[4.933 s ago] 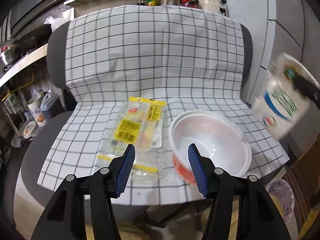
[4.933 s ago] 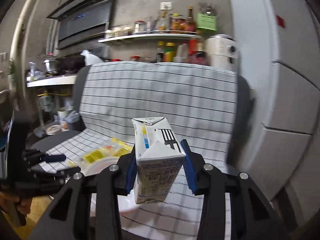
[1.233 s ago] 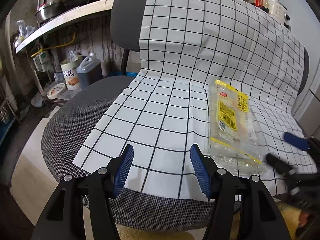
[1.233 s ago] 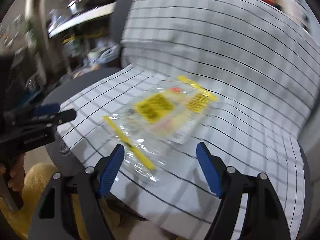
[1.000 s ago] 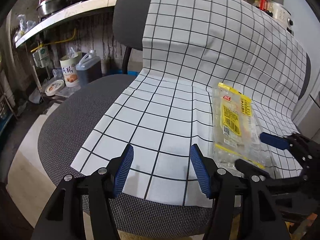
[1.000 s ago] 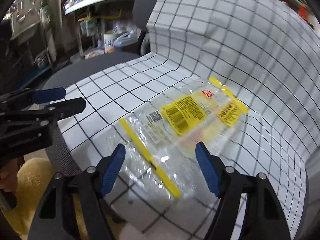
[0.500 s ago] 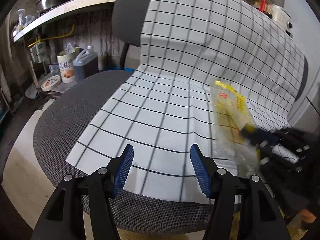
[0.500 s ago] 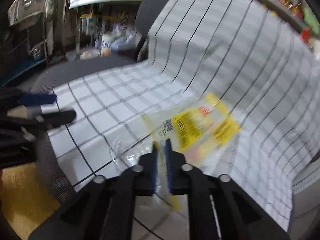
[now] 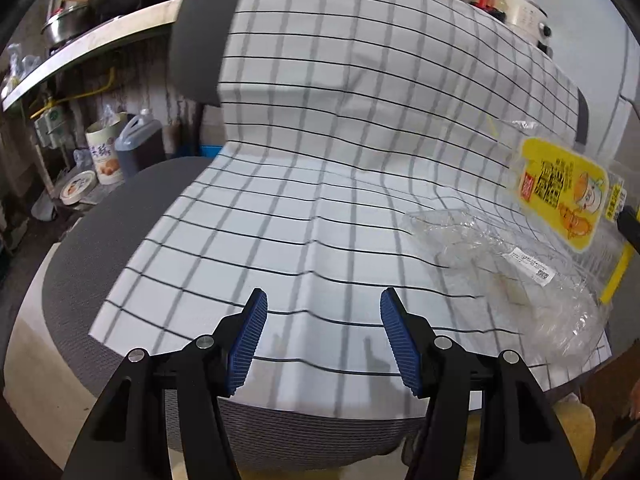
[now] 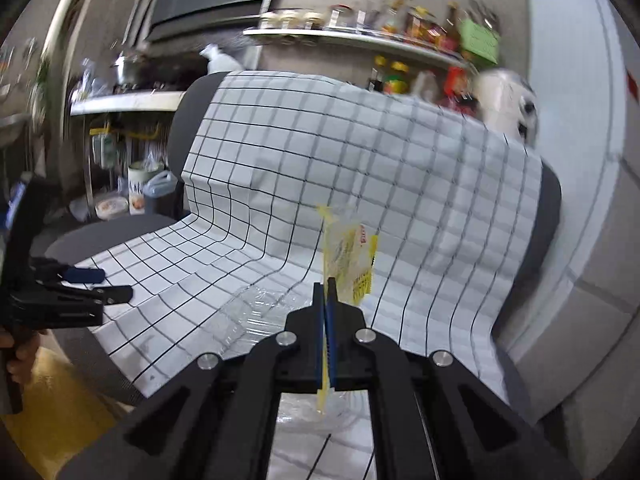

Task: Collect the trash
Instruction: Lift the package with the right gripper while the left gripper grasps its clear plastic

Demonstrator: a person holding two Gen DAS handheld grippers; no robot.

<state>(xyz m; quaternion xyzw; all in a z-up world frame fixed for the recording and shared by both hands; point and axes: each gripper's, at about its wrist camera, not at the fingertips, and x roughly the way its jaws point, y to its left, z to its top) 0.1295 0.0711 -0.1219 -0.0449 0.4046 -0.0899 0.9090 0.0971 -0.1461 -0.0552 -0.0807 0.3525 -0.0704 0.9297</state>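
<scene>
One wrapper [image 10: 350, 264] pinched, lifted off the cloth [image 9: 320, 184].
Right gripper [image 10: 326, 300] jaws are closed on its yellow edge; left gripper [image 9: 320, 336] jaws gape wide, holding nothing, above the cloth's front edge.

Even, moderate indoor light, soft shadows near the left claw [image 9: 320, 332]; motion blur throughout, heavy fisheye bending and dark vignetted corners.
</scene>
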